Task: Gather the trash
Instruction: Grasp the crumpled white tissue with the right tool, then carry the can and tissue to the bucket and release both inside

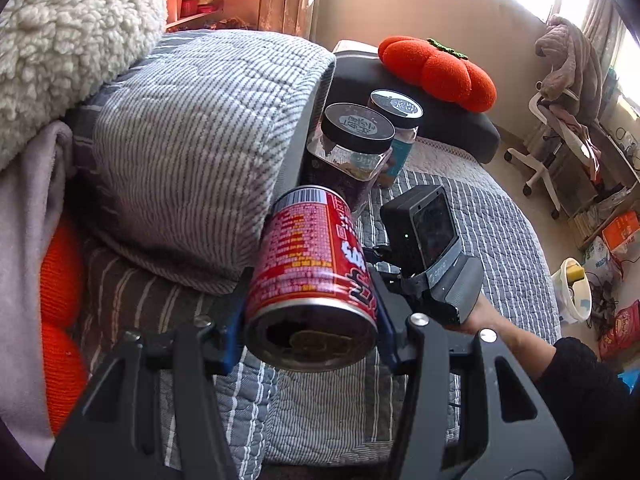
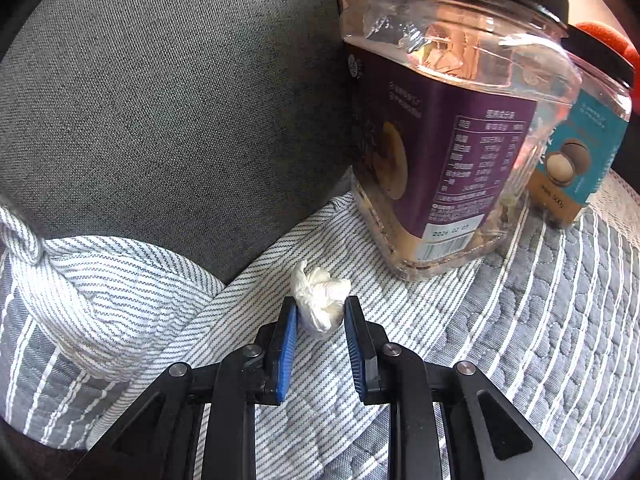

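Note:
My left gripper (image 1: 310,308) is shut on a red drink can (image 1: 312,272), held on its side above the striped quilt, its opened top facing the camera. My right gripper (image 2: 320,308) is shut on a crumpled white tissue (image 2: 320,300) just over the striped bedding (image 2: 520,320), in front of a purple-labelled plastic jar (image 2: 440,152). The right gripper's body and the hand holding it show in the left wrist view (image 1: 432,256), to the right of the can.
Two black-lidded jars (image 1: 356,140) stand on the bed beside a grey striped pillow (image 1: 200,140). A teal-labelled jar (image 2: 580,152) stands behind the purple one. A grey cushion (image 2: 160,100) rises left. An orange pumpkin cushion (image 1: 440,72) lies beyond. A white bin (image 1: 574,296) and a chair (image 1: 560,128) are on the floor.

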Action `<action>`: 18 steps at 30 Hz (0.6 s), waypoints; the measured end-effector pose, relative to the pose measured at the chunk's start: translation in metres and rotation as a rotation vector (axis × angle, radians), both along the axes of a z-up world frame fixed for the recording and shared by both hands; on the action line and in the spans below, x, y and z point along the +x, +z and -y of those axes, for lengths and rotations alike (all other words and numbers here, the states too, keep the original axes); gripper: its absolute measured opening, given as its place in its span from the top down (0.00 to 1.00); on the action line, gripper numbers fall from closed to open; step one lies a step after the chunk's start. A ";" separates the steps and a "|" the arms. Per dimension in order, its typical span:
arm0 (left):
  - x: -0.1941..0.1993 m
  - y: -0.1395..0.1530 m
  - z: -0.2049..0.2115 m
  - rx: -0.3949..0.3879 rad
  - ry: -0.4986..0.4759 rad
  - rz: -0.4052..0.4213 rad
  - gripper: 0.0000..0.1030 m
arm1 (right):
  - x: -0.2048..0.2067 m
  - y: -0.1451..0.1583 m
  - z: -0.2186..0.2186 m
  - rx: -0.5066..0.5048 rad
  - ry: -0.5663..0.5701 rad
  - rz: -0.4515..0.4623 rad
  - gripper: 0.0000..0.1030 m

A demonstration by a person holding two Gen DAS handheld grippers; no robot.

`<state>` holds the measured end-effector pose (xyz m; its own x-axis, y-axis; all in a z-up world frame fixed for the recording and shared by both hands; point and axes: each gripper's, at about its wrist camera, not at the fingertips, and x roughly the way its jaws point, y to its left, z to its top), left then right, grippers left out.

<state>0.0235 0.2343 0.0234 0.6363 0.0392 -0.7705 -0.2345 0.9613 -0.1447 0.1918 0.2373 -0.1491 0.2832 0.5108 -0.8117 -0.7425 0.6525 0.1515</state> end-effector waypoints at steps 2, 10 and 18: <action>-0.001 0.002 0.002 0.002 -0.007 0.009 0.47 | -0.002 0.011 0.019 -0.018 -0.021 0.019 0.77; 0.006 0.011 0.035 0.026 -0.099 0.050 0.47 | -0.013 0.067 0.131 -0.097 -0.165 0.105 0.77; 0.030 0.016 0.095 0.062 -0.228 0.080 0.47 | -0.045 0.120 0.250 -0.058 -0.375 0.133 0.77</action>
